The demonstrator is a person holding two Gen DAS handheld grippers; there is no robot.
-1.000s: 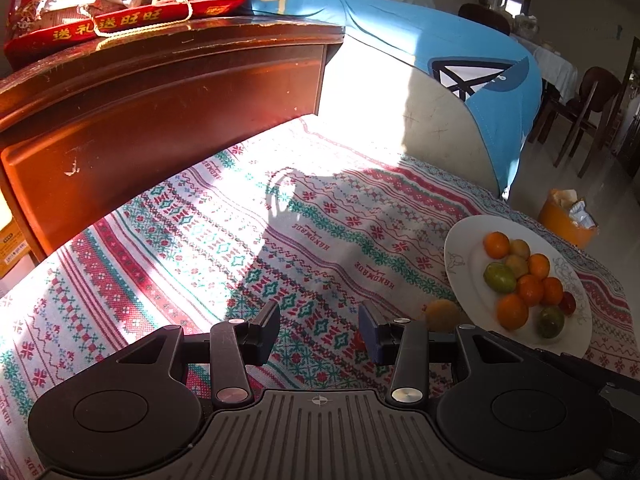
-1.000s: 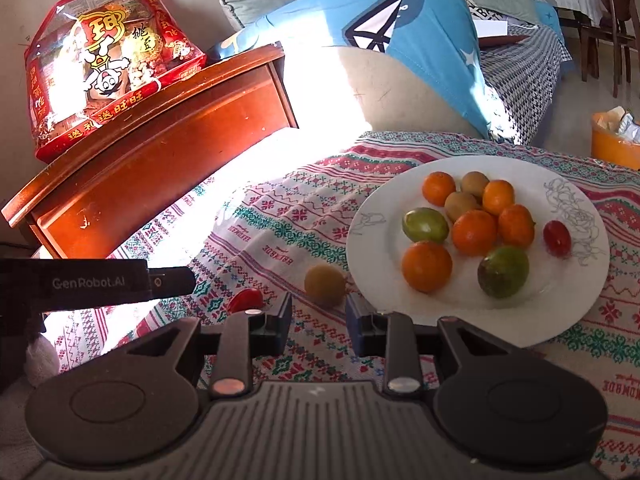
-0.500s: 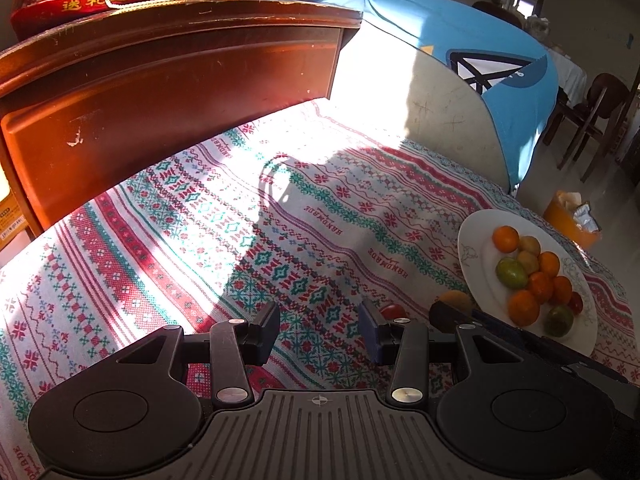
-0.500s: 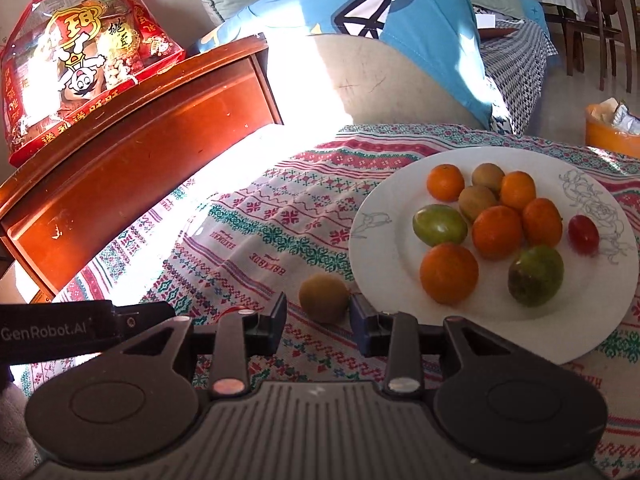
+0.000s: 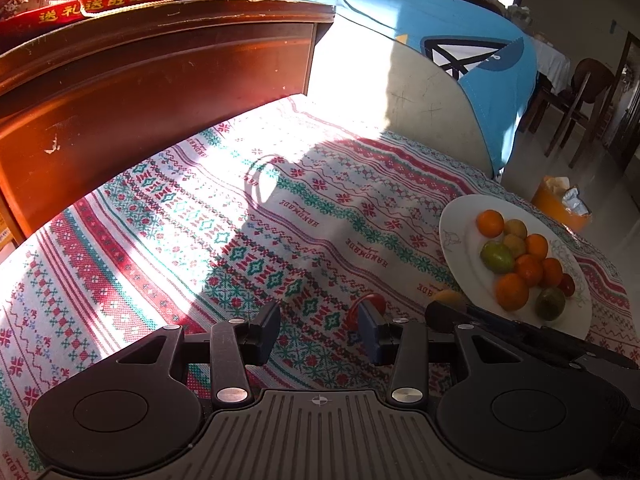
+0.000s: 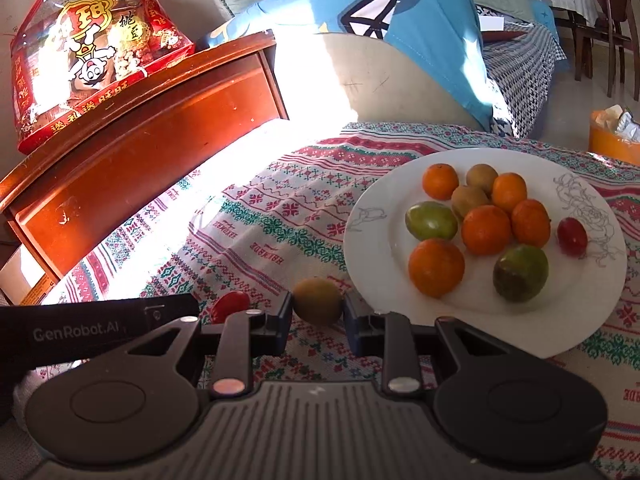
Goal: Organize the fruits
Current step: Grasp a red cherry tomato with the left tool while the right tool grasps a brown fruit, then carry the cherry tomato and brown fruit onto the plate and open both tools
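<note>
A white plate (image 6: 380, 280) on the patterned cloth holds several oranges, two green fruits, two kiwis and a red tomato (image 6: 572, 236). A loose kiwi (image 6: 318, 300) lies on the cloth just left of the plate. My right gripper (image 6: 318, 322) is open, its fingertips closely flanking this kiwi. A small red tomato (image 6: 230, 306) lies left of it. In the left wrist view this tomato (image 5: 374, 300) peeks from behind my right finger, and my left gripper (image 5: 318, 334) stands open and empty. The plate (image 5: 456, 240) sits at the right, and the kiwi (image 5: 450, 296) is partly hidden by the right gripper's body.
A dark wooden cabinet (image 5: 140, 92) borders the cloth at the back left, with a red snack bag (image 6: 88, 60) on top. A blue-covered sofa (image 6: 400, 32) stands behind. An orange bin (image 6: 612, 136) and chairs are at the far right.
My right gripper has moved forward, so the loose kiwi now sits between its fingertips. My left gripper has shifted right toward the small red tomato.
</note>
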